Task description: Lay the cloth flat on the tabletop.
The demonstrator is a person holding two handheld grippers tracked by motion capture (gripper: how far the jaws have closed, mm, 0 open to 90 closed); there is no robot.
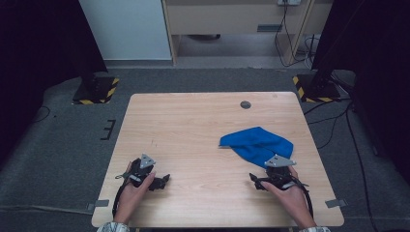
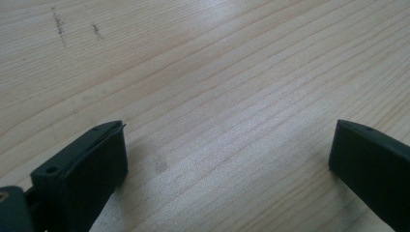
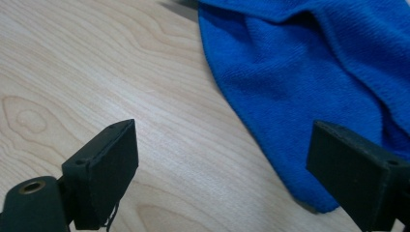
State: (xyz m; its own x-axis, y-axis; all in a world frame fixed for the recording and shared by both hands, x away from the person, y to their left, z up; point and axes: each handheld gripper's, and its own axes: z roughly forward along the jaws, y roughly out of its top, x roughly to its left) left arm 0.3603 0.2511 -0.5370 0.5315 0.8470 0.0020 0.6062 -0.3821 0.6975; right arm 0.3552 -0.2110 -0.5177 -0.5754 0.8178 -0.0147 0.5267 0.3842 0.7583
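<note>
The right gripper (image 3: 222, 169) is hovering with jaws spread wide beside the crumpled blue microfibre cloth (image 1: 257, 144) lying right of centre on the pale wooden table (image 1: 193, 125), while the left gripper (image 2: 227, 169) is resting spread-jawed over bare wood.

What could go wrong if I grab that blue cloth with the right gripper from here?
The right gripper has its jaws wide open, with only the near edge of the blue cloth between them, so a pinch may catch just a thin fold and slip. The cloth is bunched, so lifting could drag it along the table unevenly.

Blue cloth (image 3: 309, 82) soft, napped; table (image 1: 193, 125) matt wood.
</note>
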